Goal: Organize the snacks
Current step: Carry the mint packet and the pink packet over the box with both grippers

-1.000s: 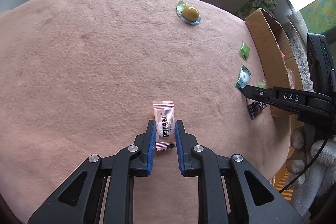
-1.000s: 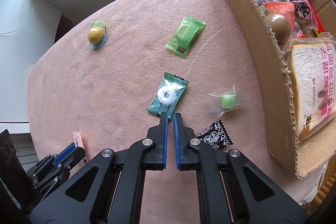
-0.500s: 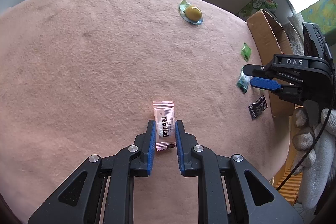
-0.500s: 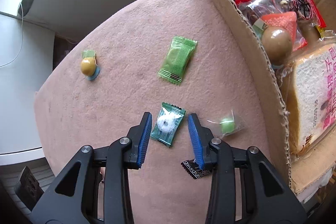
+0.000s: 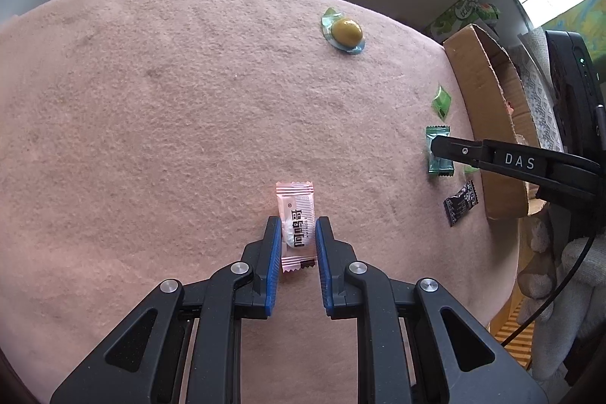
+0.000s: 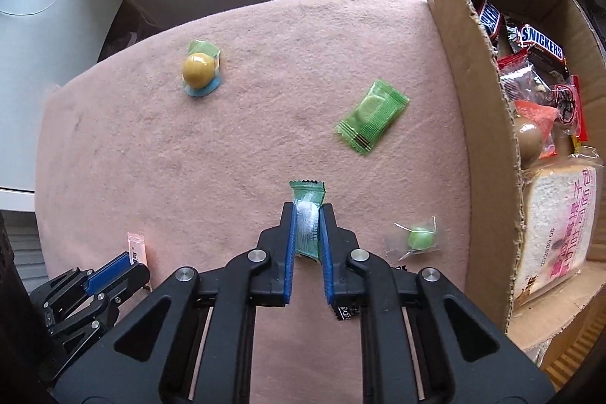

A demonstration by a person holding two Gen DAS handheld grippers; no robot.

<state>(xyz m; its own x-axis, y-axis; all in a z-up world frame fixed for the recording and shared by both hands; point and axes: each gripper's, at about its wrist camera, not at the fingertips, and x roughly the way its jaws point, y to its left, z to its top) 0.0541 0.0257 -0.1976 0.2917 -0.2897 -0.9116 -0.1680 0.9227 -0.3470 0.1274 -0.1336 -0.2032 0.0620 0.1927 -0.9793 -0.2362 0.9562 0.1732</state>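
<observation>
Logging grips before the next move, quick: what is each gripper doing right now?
Left gripper: shut on the pink candy.
Right gripper: shut on the dark green candy.

Your right tool covers the lower half of the dark green candy, and its arm hides most of the black sachet. The bread bag in the cardboard box runs off the right edge. The clear-wrapped green sweet looks blurred.

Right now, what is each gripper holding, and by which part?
Left gripper pinches the pink candy packet across its lower half. Right gripper pinches the dark green candy packet edgewise across its middle.
</observation>
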